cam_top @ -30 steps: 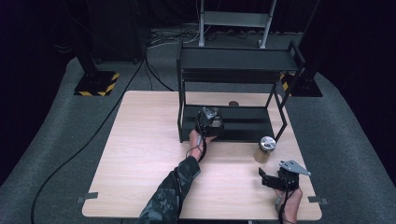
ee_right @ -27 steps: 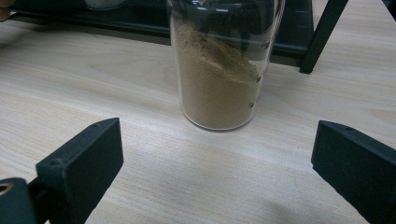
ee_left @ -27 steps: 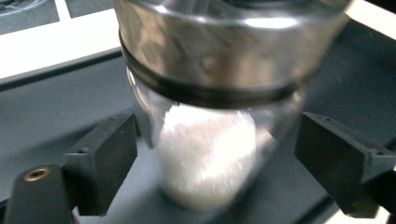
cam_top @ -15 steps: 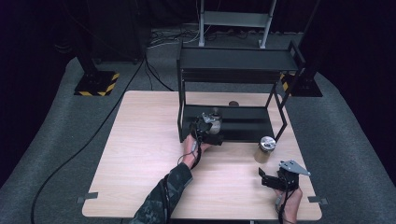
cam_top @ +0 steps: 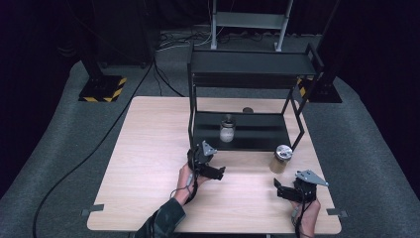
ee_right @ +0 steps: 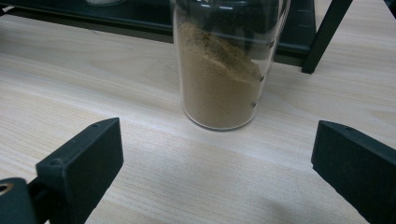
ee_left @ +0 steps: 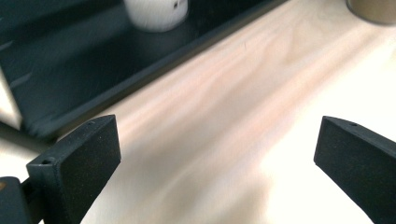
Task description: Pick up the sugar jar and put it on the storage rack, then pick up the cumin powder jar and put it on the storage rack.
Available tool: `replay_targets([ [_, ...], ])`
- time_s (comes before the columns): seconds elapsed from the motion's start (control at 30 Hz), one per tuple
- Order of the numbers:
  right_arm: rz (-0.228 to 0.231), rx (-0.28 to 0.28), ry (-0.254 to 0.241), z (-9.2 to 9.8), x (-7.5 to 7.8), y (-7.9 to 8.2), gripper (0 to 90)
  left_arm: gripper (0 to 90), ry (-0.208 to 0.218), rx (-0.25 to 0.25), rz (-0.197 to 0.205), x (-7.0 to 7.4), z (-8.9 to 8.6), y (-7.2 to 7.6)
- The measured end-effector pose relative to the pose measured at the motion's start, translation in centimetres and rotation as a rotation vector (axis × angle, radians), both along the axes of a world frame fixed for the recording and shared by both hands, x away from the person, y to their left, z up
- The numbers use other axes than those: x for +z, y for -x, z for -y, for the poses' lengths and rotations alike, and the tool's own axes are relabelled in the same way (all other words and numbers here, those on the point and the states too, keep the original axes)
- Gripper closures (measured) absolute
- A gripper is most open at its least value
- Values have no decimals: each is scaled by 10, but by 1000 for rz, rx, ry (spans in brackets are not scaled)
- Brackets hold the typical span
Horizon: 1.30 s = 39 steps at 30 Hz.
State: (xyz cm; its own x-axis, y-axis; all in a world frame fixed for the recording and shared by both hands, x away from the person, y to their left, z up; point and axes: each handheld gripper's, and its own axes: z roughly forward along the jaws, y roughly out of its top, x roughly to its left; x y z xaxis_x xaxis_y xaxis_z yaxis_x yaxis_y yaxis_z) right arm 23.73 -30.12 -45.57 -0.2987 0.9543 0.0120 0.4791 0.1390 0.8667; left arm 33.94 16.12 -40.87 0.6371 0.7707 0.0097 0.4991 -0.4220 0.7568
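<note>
A jar of white contents stands on the lower shelf of the black rack; its base shows in the left gripper view. My left gripper hovers over the table in front of the rack. Its jaws have just been opening and stand wide with nothing between them. A silver-lidded jar of brown powder stands on the table by the rack's right front leg. My right gripper rests open near the front edge, pointing at that jar, a little short of it.
The wooden table has bare room to the left of the rack. A small dark round object lies on the table behind the rack. Black rack legs stand just behind the brown jar.
My left gripper has let go of the white jar on the lower shelf and drawn back toward the person. The right gripper has not moved.
</note>
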Motion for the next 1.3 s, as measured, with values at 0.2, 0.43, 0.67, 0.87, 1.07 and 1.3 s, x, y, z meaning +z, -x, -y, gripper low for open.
replay_targets([
  [0.2,-3,-1,-2,0,0,0,12,0,-18,78,10,-8,-21,42],
  [0.43,-2,-6,-3,0,0,0,12,0,11,158,31,-17,-51,75],
  [0.67,-2,-12,-2,-1,0,0,12,0,21,209,45,-21,-59,83],
  [0.87,-5,-6,10,-3,1,0,11,0,4,232,20,-29,-58,80],
  [1.07,-4,-9,24,-5,1,0,11,0,-16,252,-1,-33,-59,77],
  [1.3,-7,-4,51,-9,2,0,11,0,-42,252,-14,-32,-58,74],
])
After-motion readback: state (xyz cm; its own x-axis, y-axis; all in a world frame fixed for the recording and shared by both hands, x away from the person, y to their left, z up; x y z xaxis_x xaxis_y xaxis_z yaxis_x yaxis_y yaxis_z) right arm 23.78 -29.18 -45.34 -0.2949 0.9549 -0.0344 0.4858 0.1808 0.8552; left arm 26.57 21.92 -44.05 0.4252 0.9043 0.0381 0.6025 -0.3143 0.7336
